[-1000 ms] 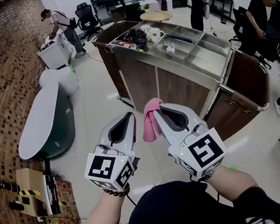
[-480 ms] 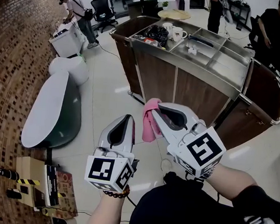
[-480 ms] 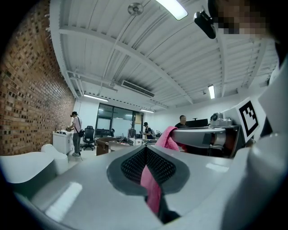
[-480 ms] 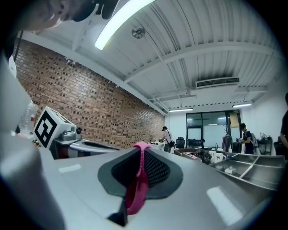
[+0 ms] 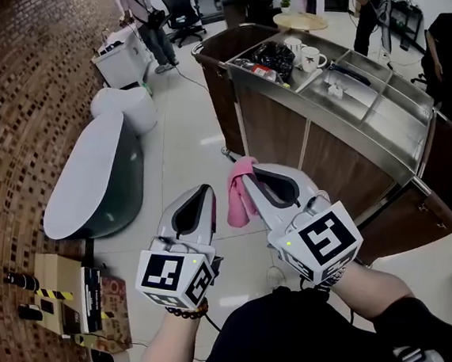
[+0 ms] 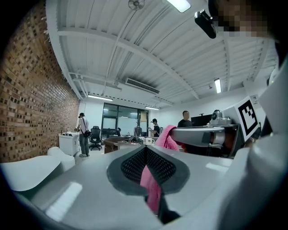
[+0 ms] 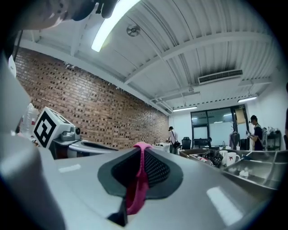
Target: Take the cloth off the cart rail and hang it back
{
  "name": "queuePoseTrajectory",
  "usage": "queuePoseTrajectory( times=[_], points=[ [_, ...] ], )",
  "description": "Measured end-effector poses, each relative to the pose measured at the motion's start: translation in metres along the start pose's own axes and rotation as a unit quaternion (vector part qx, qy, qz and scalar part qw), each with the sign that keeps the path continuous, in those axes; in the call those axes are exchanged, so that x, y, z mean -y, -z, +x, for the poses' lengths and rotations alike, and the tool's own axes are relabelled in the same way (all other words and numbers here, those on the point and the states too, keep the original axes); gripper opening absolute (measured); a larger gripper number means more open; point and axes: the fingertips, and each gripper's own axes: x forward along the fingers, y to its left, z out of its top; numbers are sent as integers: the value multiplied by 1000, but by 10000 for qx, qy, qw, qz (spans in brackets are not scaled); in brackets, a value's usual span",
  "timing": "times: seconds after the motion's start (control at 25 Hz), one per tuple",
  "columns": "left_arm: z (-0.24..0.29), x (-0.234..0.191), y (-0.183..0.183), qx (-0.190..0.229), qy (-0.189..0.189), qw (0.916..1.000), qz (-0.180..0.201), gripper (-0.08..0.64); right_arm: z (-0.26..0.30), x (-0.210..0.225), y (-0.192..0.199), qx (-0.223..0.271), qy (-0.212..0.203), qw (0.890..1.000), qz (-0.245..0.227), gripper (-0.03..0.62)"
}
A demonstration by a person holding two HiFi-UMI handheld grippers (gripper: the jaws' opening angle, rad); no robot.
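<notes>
Cloth [image 5: 239, 195], pink, soft and light, hung mid-frame short of the cart [image 5: 347, 160], its top edge pinched by both the left hand-held gripper [image 5: 207, 192] and right hand-held gripper [image 5: 247, 180], likely the best hold for draping.

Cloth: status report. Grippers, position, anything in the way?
Both shut on the pink cloth: left gripper, right gripper. Cloth off the cart, held in the air short of it. Nothing seen between.

Left gripper [image 5: 208, 190]; right gripper [image 5: 247, 175]; fingers [image 5: 290, 179] on cloth [image 5: 240, 200]
</notes>
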Motion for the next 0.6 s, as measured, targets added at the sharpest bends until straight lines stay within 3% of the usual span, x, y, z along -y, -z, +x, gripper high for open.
queuePoseTrajectory(
  times=[0.24,0.4,0.52,0.6],
  points=[
    [45,-46,10,-63,-106,9999,42,3,55,37,6,-11,-146,9999,57,12],
    [71,-73,12,-101,-175,9998,13,3,88,57,1,164,-272,9994,-171,12],
    [85,-89,10,-39,-237,9997,16,3,105,65,3,-23,-284,9996,40,12],
    [97,-99,13,-23,-299,9995,-15,3,117,78,5,129,-351,9991,-201,12]
  ],
)
